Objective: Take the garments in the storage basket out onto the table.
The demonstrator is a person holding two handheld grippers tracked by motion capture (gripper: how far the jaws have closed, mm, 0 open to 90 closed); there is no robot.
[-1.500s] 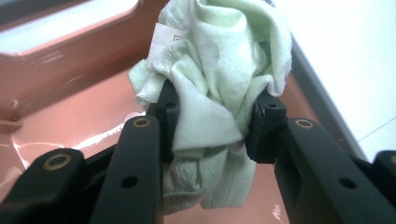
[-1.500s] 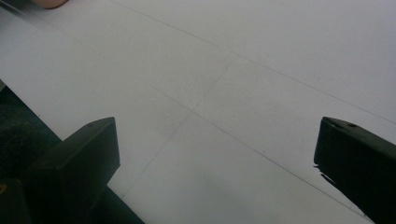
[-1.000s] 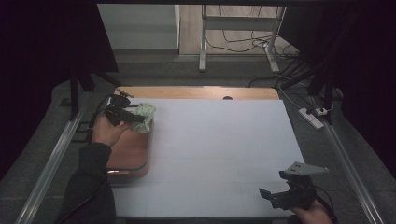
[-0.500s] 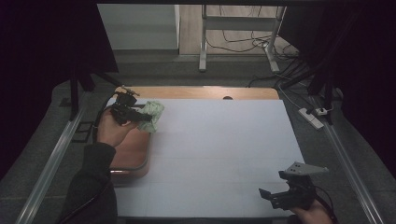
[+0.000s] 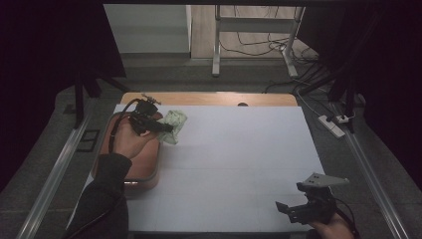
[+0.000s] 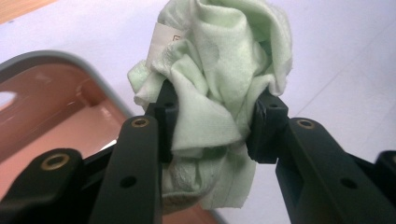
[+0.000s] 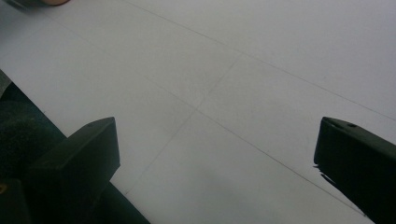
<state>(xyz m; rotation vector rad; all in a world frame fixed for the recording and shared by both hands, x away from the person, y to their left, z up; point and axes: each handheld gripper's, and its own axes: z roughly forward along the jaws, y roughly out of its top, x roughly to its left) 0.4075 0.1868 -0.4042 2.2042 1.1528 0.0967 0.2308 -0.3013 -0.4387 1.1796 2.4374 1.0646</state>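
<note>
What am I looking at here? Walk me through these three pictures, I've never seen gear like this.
No robot here: a person holds a black two-jaw tool in each hand. The wide picture comes from a camera fixed above the white-covered table. The other two come from small cameras riding on each tool, looking along its jaws.

The left tool is shut on a crumpled pale green cloth, holding it at the edge of a reddish-brown tray with a grey rim that sits at the table's left side. The right tool waits near the front right corner, jaws open, holding nothing, over bare white surface.
</note>
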